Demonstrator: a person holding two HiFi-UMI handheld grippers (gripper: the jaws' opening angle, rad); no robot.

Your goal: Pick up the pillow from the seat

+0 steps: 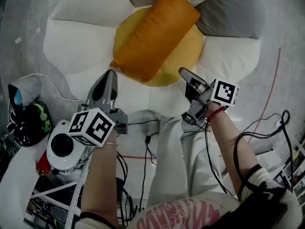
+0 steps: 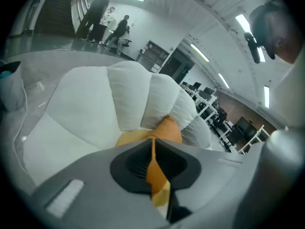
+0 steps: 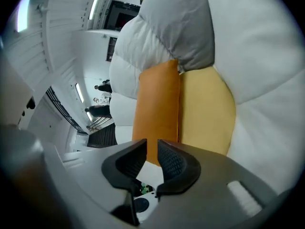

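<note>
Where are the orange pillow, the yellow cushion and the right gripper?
orange pillow (image 1: pixel 155 35), head view, its middle.
yellow cushion (image 1: pixel 185 56), head view, bare part right of the pillow.
right gripper (image 3: pixel 151 146), right gripper view, between its fingertips.

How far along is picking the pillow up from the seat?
Done: nothing yet; the orange pillow lies untouched on the seat. In hand: left gripper shut, right gripper slightly open, both empty, short of it. Remaining: reach, grip, lift.

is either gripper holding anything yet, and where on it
Nothing is held. The left gripper is shut and empty, the right gripper slightly open and empty; both are apart from the orange pillow.
</note>
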